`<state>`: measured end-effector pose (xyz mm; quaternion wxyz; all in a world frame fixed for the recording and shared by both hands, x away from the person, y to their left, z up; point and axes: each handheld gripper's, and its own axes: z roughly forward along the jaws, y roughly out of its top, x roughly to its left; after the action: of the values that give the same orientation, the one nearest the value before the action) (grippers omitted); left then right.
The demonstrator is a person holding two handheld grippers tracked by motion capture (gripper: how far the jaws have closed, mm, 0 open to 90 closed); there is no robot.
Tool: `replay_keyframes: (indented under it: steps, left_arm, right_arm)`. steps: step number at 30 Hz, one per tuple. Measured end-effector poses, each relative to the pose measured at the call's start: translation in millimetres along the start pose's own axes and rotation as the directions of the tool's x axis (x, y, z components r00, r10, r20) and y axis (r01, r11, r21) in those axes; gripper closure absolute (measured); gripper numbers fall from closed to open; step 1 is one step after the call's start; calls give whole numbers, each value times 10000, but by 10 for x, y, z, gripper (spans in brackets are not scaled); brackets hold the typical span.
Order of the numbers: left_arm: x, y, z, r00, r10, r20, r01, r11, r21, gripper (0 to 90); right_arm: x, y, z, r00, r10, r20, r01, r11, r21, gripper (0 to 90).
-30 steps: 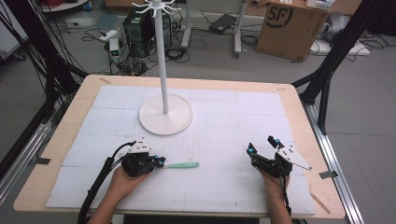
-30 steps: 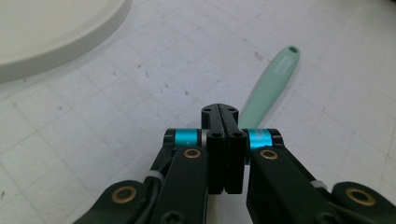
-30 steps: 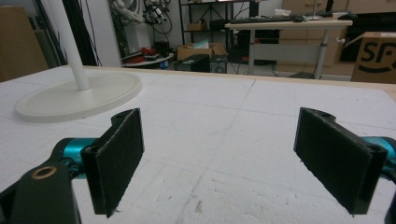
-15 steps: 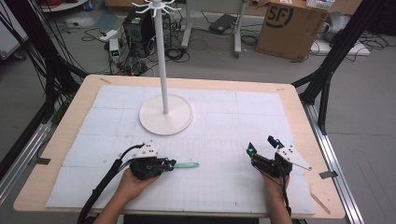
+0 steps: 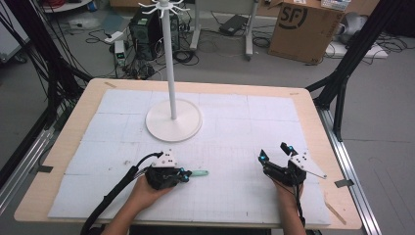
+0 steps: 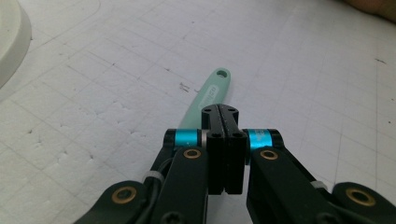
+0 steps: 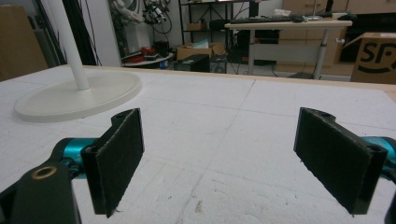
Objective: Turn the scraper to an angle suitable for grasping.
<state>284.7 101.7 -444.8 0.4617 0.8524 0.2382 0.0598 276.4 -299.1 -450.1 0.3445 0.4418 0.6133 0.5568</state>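
A mint-green tool handle (image 5: 198, 173) with a hole at its end lies flat on the white foam mat, front left of centre. My left gripper (image 5: 184, 173) is low over it, jaws pressed together with nothing between them. In the left gripper view the handle (image 6: 212, 91) runs out from under the shut tips of my left gripper (image 6: 219, 110); its other end is hidden beneath the gripper. My right gripper (image 5: 274, 152) rests at the front right, open and holding nothing, and the right gripper view shows bare mat between the pads of my right gripper (image 7: 219, 158).
A white hook stand with a round base (image 5: 173, 122) and tall pole (image 5: 170, 63) rises at the mat's back left; its base (image 7: 70, 98) is far left in the right gripper view. A cardboard box (image 5: 303, 24) and cables lie on the floor beyond the table.
My left hand has slid to the right along the green handle, covering more of it. The handle itself has stayed in place. The right gripper has not moved.
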Motion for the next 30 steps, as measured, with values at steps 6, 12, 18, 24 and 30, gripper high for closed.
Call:
replay_keyframes:
  steps: [6,12,18,24,30]
  left_arm:
    - [-16,16,38,9993,-8,-378,23,9992,406,896]
    - [-9,25,61,9983,-163,-566,195,9982,565,896]
    - [27,34,68,9917,-652,-1108,710,9962,497,896]
    - [99,49,65,9788,-1305,-1577,1376,9899,347,896]
    - [141,54,65,9654,-1774,-1911,1843,9827,189,892]
  right_arm:
    - [0,0,0,10000,-15,-2,15,10000,5,153]
    - [-1,0,1,10000,-35,9,35,10000,-4,153]
    - [-1,0,1,10000,-35,9,35,10000,0,153]
    - [2,0,0,10000,4,-3,-4,10000,20,153]
    - [2,0,0,10000,-3,3,3,10000,17,153]
